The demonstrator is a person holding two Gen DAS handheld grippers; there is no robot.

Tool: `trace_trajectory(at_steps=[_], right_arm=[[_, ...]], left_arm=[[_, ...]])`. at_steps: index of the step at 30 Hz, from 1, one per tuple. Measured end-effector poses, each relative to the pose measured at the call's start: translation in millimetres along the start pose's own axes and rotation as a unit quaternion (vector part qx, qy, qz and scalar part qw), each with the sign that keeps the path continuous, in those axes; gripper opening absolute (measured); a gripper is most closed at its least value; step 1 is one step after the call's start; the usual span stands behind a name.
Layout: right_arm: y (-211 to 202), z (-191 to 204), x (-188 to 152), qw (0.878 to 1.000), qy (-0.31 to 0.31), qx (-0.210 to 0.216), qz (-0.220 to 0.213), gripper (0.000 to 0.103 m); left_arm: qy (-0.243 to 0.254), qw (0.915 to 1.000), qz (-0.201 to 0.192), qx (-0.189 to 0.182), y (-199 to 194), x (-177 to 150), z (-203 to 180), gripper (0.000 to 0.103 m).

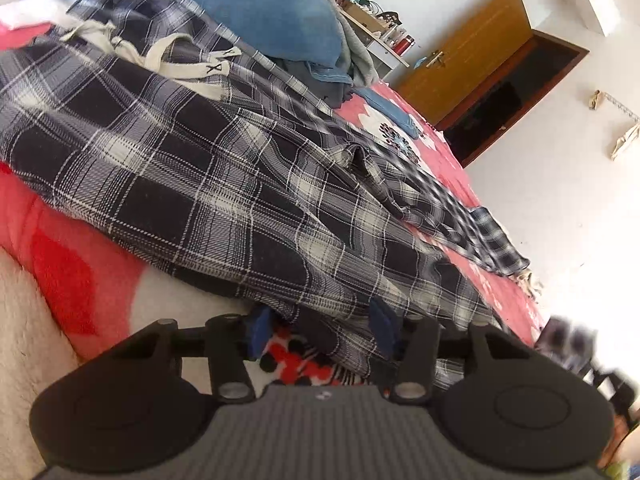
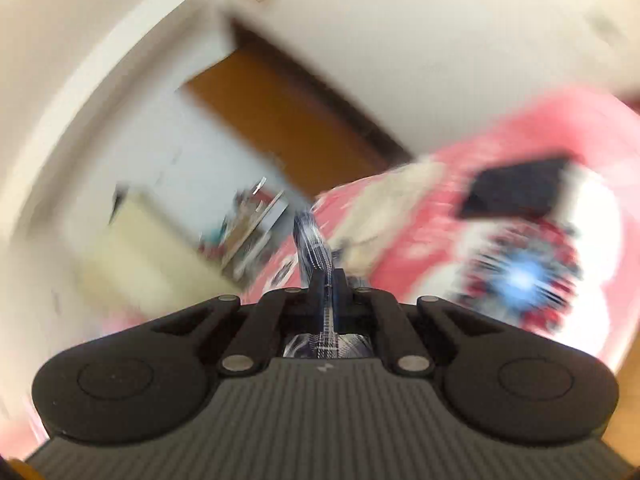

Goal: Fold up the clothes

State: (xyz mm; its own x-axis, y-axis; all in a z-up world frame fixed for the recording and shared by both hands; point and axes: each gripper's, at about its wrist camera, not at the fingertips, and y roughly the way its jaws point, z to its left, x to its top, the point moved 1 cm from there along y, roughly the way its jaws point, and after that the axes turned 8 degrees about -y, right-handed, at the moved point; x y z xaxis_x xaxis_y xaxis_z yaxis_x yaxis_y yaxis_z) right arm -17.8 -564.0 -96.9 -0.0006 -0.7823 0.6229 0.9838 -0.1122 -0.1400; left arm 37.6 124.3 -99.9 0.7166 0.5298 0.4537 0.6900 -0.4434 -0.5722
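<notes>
A dark plaid garment (image 1: 192,168) with white check lines lies spread across the red patterned bed cover (image 1: 80,280) in the left wrist view. Its near hem runs down between the fingers of my left gripper (image 1: 322,330), which stands open with its blue pads on either side of the cloth edge. The right wrist view is heavily blurred. There my right gripper (image 2: 328,280) is shut on a thin strip of the same plaid fabric (image 2: 310,240), which sticks up past the fingertips, raised above the bed.
A blue towel (image 1: 276,12) and grey clothes are piled at the back of the bed. Cream straps (image 1: 176,64) lie on the plaid cloth. A wooden door (image 1: 468,56) stands open beyond. A dark flat object (image 2: 520,192) rests on the red cover.
</notes>
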Motion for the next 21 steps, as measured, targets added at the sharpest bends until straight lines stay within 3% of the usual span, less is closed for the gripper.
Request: trace_trajectory(at_steps=[3,9,11,13,21], right_arm=[[-15.9,-62.8,-20.6,0.992,0.126,-0.016,-0.005,0.004],[-14.3,-107.1,-63.8,0.966,0.259,0.023,-0.002,0.012],[-14.6,-105.1,-71.7,0.966,0.257,0.029,0.009,0.038],[-16.8,-101.2,-79.3,0.968,0.247,0.032,0.021,0.047],[-17.3,-94.2,-121.5,0.968,0.229,0.016,0.099,0.052]], left_arm=[[-0.022,0.9997,0.003,-0.009,-0.2,3.1,4.6,0.052],[-0.046,0.9988,-0.001,-0.016,-2.3,1.3,7.9,0.052],[-0.051,0.9985,-0.003,-0.017,-5.1,-0.2,9.3,0.052],[-0.058,0.9981,-0.005,-0.019,-8.8,-1.8,11.5,0.052],[-0.109,0.9933,-0.025,-0.030,-28.2,-8.7,32.9,0.052]])
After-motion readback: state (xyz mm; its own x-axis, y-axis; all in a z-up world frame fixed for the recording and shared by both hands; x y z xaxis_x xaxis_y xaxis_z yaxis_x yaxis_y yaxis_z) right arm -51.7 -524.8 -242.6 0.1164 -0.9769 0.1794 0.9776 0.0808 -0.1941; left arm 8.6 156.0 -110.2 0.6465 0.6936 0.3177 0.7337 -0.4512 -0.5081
